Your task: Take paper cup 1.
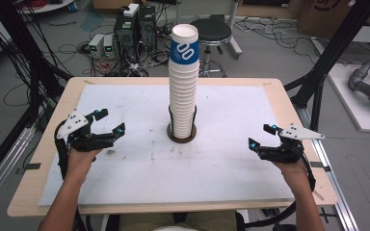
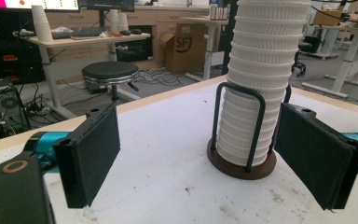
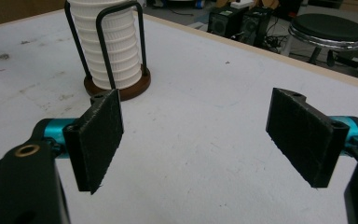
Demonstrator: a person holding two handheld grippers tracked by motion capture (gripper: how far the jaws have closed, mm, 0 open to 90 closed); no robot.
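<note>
- The left gripper stands with its jaws spread wide and nothing between the pads; it hovers above the white mat.
- The right gripper is likewise spread, its pads bare, nothing between them.
- Readable marks: the topmost cup of the cup stack wears a blue band with white figures that look like "00"; in the left gripper view a cardboard box on the floor behind the table carries the letters "SF".
- The cup stack rises ahead of the left fingers and towards the right pad in the left gripper view, well apart from both, upright in a black wire holder on a round brown base.
- From the right fingers the stack lies ahead and beyond the left-hand pad in the right gripper view, also well apart.
- In the high view the stack stands between the two grippers, a little farther from the person than they are.
- Beyond the table's far edge stands a black round stool.
</note>
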